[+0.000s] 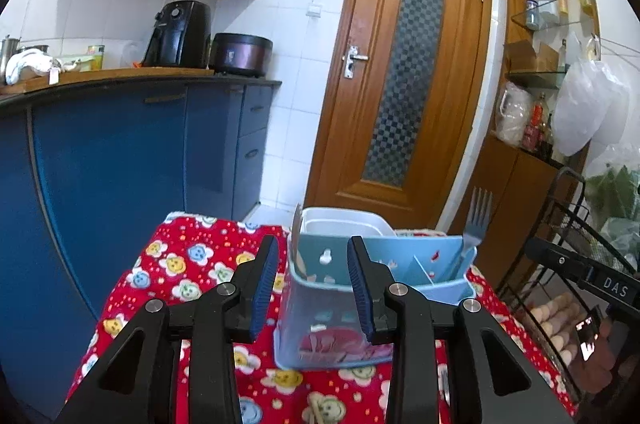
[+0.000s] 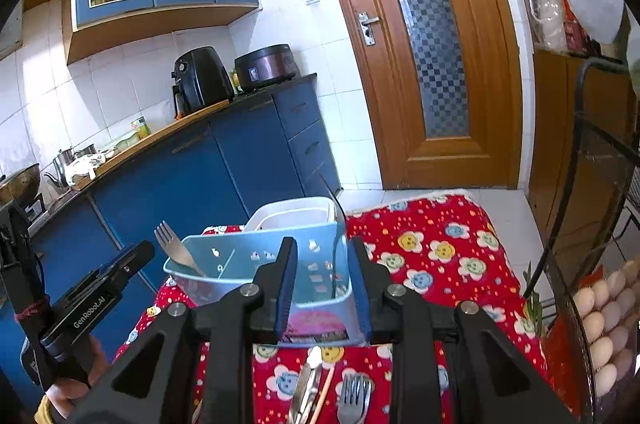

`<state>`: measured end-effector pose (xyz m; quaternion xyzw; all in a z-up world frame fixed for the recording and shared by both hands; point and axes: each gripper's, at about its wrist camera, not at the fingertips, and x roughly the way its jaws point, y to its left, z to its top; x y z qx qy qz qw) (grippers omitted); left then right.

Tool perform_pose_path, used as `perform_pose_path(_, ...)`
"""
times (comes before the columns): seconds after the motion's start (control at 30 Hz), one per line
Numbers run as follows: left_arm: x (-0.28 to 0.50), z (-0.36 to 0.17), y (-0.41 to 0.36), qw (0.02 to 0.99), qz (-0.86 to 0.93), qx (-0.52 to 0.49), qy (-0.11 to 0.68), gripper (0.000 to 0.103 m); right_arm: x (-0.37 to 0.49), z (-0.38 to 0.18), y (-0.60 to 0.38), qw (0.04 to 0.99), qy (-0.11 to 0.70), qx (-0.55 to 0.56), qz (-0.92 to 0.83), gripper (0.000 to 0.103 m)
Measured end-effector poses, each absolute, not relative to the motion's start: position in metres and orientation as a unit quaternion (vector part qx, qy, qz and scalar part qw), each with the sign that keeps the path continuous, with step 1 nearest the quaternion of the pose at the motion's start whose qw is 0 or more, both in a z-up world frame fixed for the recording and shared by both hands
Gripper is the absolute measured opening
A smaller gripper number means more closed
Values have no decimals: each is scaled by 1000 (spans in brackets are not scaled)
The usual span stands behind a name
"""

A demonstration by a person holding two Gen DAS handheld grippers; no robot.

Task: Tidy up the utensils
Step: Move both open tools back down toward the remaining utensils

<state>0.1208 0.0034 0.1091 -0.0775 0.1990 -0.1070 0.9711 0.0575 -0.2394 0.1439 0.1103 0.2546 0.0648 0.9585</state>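
Risk check: both tongs empty, loose cutlery not yet sorted.
Left wrist view: I see the left gripper (image 1: pixel 312 288) parted, gripping nothing, hovering before the blue utensil caddy (image 1: pixel 340 304) on the red floral cloth (image 1: pixel 180 264); one fork (image 1: pixel 478 220) stands inside; a careless push could tip it. Right wrist view: right gripper (image 2: pixel 324 288) parted, empty; the fork on the cloth (image 2: pixel 354 398) and neighbouring utensils (image 2: pixel 306 388) lie beneath it, where snagging the cloth could scatter them.

Bright, even daylight; strong fisheye bending with dark corner vignettes; slight blur throughout.
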Motion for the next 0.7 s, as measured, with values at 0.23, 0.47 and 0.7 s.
perform_pose_path(0.23, 106, 103, 5, 965, -116, -66, 226, 40, 43, 127, -250, 949, 282, 129, 60, 29)
perform_pose_path(0.47, 92, 86, -2, 956, -123, -47, 261, 40, 32, 106, -252, 939, 312, 132, 57, 29)
perform_pose_path(0.7, 82, 67, -11, 947, -130, -27, 294, 40, 20, 82, -253, 928, 342, 139, 54, 29)
